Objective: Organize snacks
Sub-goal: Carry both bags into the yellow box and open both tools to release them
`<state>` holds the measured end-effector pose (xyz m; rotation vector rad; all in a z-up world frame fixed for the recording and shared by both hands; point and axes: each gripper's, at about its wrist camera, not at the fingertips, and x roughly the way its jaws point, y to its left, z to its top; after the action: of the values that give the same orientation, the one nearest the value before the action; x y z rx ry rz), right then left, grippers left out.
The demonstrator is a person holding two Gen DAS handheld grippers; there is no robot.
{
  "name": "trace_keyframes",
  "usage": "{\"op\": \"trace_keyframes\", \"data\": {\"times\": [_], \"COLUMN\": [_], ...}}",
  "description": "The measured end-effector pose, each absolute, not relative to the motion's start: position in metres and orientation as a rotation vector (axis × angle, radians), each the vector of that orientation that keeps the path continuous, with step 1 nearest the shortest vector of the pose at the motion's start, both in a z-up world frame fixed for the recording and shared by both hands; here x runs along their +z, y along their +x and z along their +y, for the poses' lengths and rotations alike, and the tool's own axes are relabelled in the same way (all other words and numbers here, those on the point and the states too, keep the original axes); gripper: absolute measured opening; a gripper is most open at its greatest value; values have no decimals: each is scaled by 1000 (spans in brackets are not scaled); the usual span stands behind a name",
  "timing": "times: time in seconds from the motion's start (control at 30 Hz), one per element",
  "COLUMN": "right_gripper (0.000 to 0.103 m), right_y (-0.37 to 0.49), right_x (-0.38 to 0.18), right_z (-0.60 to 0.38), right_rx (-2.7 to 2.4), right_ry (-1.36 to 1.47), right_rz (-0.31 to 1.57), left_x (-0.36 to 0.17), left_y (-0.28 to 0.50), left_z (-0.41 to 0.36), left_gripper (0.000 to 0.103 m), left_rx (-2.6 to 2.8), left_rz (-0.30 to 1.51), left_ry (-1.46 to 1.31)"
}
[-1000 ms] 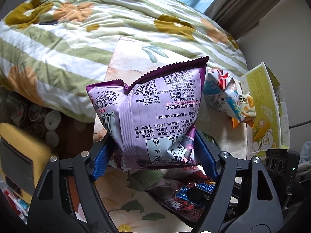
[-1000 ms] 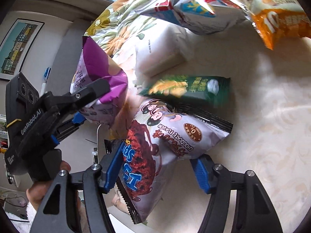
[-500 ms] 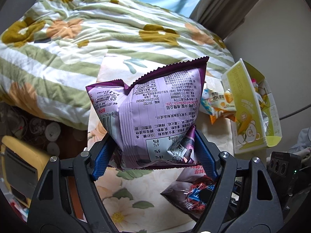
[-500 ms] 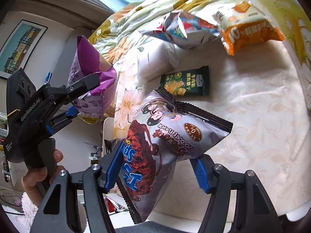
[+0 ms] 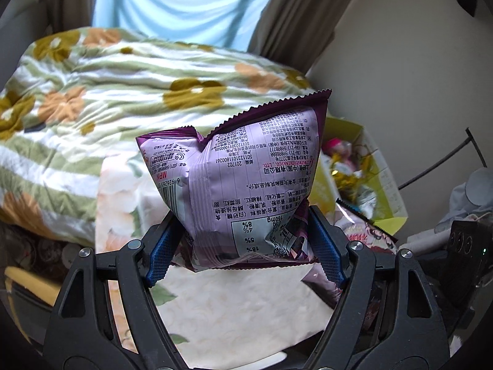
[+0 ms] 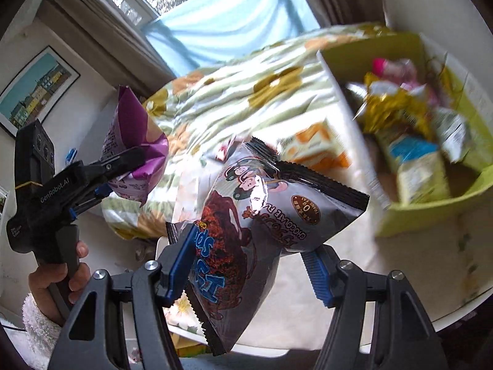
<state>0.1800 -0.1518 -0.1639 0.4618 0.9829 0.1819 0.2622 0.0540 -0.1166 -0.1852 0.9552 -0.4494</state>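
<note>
My left gripper [image 5: 245,252] is shut on a purple snack bag [image 5: 246,178] and holds it upright in the air above the table. The same bag [image 6: 135,148] and left gripper [image 6: 123,169] show at the left of the right wrist view. My right gripper [image 6: 249,265] is shut on a grey chocolate-flavour snack bag [image 6: 265,215], lifted off the table. A yellow-green cardboard box [image 6: 431,212] with several snacks inside stands at the right, and also shows in the left wrist view [image 5: 388,219].
An orange-and-white snack pack [image 6: 317,148] lies on the cream tablecloth [image 6: 385,265] behind the chocolate bag. A floral quilt [image 5: 107,101] covers the bed beyond the table. Curtains and a window are at the back. A framed picture [image 6: 37,92] hangs at left.
Both grippers have lifted their bags higher off the table and swung toward the yellow-green box, which now shows its open inside. The green packet on the table has gone out of view.
</note>
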Motion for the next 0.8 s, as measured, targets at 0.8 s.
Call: {"op": "trace_keyframes", "data": {"times": [0.8], "right_gripper": [61], "right_y": [185], "right_x": [-105], "right_z": [-407], "right_rx": [29], "right_ry": [347], "right_rz": [890], "left_x": [-147], "left_y": [260], "left_z": [-239], "left_gripper": [91], "left_rx": [-532], "left_rz": [1015], "left_ry": [-43]}}
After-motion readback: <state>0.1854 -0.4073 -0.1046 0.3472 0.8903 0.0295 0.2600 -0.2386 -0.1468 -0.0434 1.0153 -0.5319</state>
